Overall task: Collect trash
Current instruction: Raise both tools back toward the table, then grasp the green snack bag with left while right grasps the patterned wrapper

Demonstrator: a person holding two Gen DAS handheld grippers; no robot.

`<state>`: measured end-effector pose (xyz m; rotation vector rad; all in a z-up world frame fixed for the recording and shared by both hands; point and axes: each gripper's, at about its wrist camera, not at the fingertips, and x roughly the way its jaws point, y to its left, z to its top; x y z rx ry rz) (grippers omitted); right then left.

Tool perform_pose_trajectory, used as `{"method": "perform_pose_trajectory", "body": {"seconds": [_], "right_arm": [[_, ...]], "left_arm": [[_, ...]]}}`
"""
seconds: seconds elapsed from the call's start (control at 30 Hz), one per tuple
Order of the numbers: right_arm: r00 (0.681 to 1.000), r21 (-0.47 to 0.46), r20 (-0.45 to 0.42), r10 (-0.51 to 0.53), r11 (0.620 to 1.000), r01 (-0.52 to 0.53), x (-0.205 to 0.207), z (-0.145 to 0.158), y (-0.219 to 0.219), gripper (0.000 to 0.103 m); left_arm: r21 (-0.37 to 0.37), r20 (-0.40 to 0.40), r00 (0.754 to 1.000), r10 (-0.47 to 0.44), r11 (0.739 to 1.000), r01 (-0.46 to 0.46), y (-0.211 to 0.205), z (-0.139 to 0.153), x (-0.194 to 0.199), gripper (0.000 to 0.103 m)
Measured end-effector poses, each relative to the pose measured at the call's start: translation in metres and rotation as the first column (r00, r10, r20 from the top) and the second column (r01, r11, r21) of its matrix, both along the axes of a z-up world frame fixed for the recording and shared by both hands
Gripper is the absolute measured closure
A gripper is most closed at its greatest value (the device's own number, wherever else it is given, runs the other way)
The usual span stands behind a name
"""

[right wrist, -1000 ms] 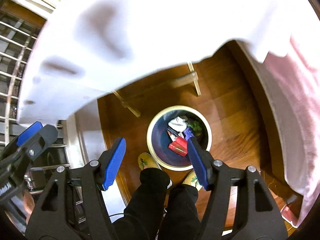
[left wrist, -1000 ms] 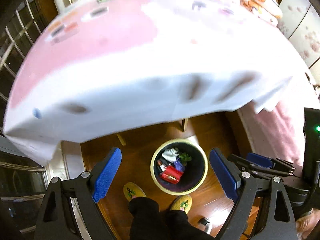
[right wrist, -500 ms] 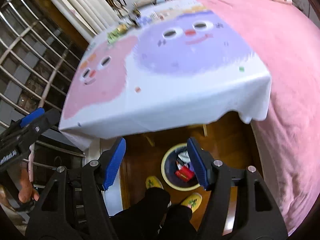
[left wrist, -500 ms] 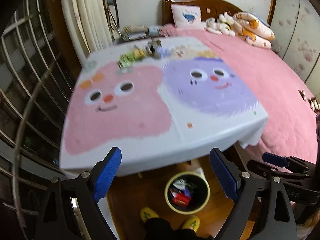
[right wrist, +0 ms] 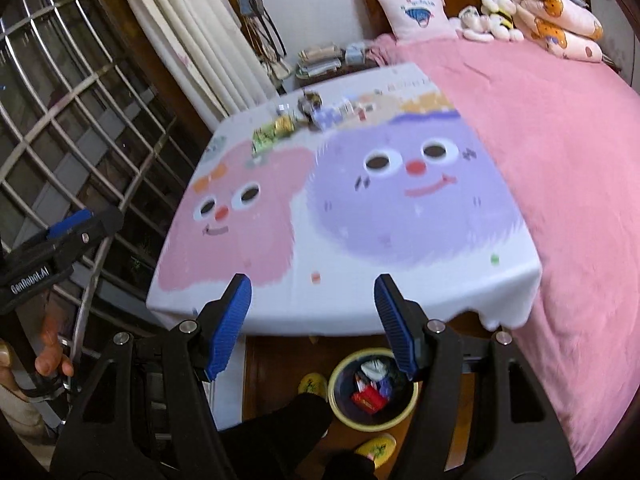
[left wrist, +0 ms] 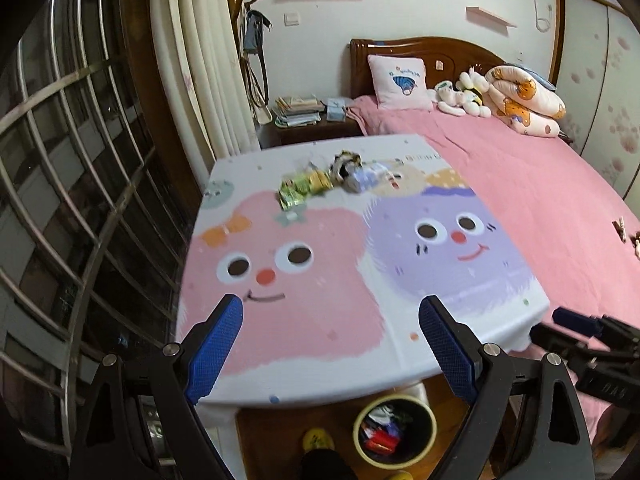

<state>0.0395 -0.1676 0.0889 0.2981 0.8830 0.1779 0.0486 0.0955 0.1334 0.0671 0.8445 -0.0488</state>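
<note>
Several crumpled wrappers lie in a heap of trash [left wrist: 332, 180] [right wrist: 308, 118] at the far side of the table [left wrist: 320, 376] [right wrist: 400, 292], which wears a cloth with a pink and a purple cartoon face. On the floor under the near edge stands a round bin [left wrist: 394, 432] [right wrist: 372, 392] with a yellow rim, holding red, white and green scraps. My left gripper [left wrist: 330, 344] hovers open above the near table edge, nothing between its blue pads. My right gripper [right wrist: 314, 320] is open and empty too, over the same edge, above the bin.
A bed with a pink cover [left wrist: 540, 184] [right wrist: 560, 140] runs along the table's right side. A barred window [left wrist: 72, 184] and curtains fill the left. A nightstand with stacked papers [left wrist: 300, 114] stands behind the table. The person's dark trousers and yellow slippers [right wrist: 374, 446] are beside the bin.
Both grippers have risen from under the table's edge, close over the bin, to above the tabletop. They tilted up, so the trash heap and the bed came into view. Both stayed open.
</note>
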Motion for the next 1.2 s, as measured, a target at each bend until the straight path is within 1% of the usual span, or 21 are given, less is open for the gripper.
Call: {"method": "perform_pose_trajectory", "body": {"seconds": [0.1,0.17,0.27,0.33,0.47,0.6,0.67,0.77,0.8,0.83,0.9,1.03,1.07,1.2], "right_arm": [[1.000,0.003,0.022,-0.012,1.000,0.012,0.030,0.015,0.001,0.042],[0.999,0.000,0.030,-0.018,1.000,0.018,0.055,0.022,0.002,0.042],[0.999,-0.016,0.045,-0.027,0.999,0.028,0.096,0.033,0.005,0.042],[0.998,-0.035,0.050,-0.036,0.999,0.038,0.129,0.038,0.008,0.042],[0.997,-0.037,0.034,-0.069,0.997,0.070,0.208,0.044,0.014,0.041],[0.996,-0.037,0.004,-0.086,0.996,0.087,0.293,0.041,0.023,0.041],[0.995,-0.046,-0.010,-0.097,0.994,0.096,0.337,0.031,0.029,0.041],[0.993,-0.058,-0.045,-0.108,0.993,0.105,0.396,0.009,0.038,0.041],[0.992,-0.060,-0.059,-0.110,0.993,0.106,0.415,0.000,0.041,0.041],[0.991,-0.063,-0.072,-0.108,0.993,0.104,0.435,-0.010,0.045,0.041],[0.990,-0.078,-0.096,-0.104,0.992,0.097,0.463,-0.027,0.052,0.041],[0.986,-0.100,-0.141,-0.092,0.992,0.078,0.510,-0.066,0.067,0.041],[0.984,-0.103,-0.154,-0.087,0.992,0.072,0.523,-0.077,0.071,0.041],[0.979,-0.120,-0.189,-0.080,0.991,0.058,0.550,-0.107,0.082,0.041]], "left_arm": [[0.007,-0.018,1.000,-0.022,1.000,0.022,0.010,0.005,0.031,0.012],[0.021,-0.015,0.999,-0.038,0.999,0.039,0.017,0.006,0.059,0.012],[0.029,-0.016,0.998,-0.066,0.997,0.066,0.025,0.004,0.104,0.012],[0.037,-0.020,0.995,-0.093,0.995,0.093,0.032,0.001,0.143,0.012],[0.037,-0.080,0.985,-0.153,0.987,0.157,0.042,-0.017,0.229,0.011],[0.053,-0.146,0.966,-0.215,0.973,0.225,0.047,-0.049,0.315,0.011],[0.076,-0.189,0.952,-0.240,0.963,0.258,0.046,-0.075,0.359,0.011],[0.080,-0.253,0.932,-0.259,0.954,0.287,0.047,-0.116,0.410,0.011],[0.075,-0.274,0.925,-0.262,0.953,0.292,0.047,-0.130,0.426,0.011],[0.072,-0.290,0.921,-0.261,0.954,0.293,0.045,-0.144,0.432,0.011],[0.065,-0.326,0.909,-0.260,0.953,0.296,0.047,-0.172,0.460,0.011],[0.051,-0.362,0.895,-0.260,0.953,0.298,0.044,-0.216,0.487,0.011],[0.046,-0.368,0.893,-0.260,0.954,0.297,0.045,-0.224,0.494,0.011],[0.011,-0.392,0.884,-0.256,0.959,0.283,0.047,-0.253,0.513,0.011]]}}
